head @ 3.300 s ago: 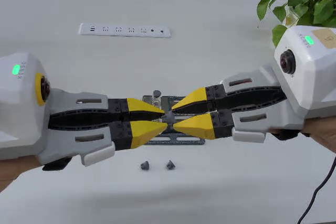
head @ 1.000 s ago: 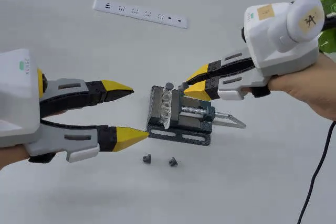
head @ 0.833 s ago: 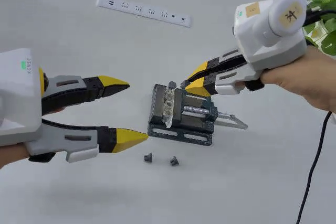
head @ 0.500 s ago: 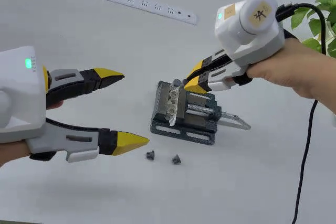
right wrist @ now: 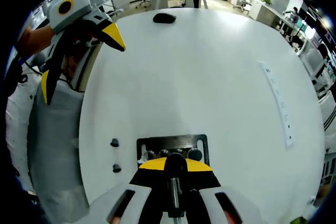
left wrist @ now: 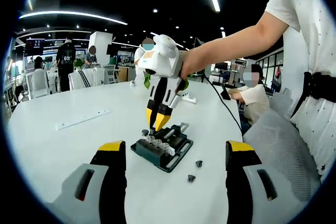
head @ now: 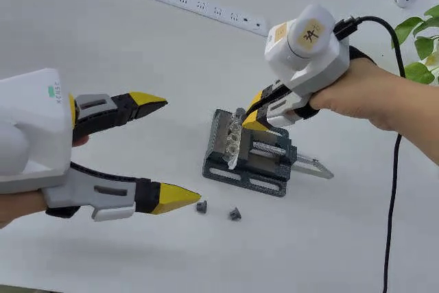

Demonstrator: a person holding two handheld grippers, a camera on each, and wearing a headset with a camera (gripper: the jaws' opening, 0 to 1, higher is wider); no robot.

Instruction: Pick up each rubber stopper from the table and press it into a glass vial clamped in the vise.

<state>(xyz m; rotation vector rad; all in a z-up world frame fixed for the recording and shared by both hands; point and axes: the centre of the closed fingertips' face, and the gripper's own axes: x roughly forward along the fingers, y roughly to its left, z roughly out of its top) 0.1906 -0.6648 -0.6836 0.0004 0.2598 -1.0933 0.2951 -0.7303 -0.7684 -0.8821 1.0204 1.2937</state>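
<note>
The left gripper (head: 182, 150), wide open and empty, has been withdrawn; the closed right gripper (head: 250, 119) is lowered beside the clear glass vials (head: 233, 143); two grey rubber stoppers (head: 202, 206) remain untouched

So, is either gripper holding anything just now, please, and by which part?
Nothing is held: the left gripper is open and empty, and the right gripper is shut above the vials, with nothing between its tips.
</note>
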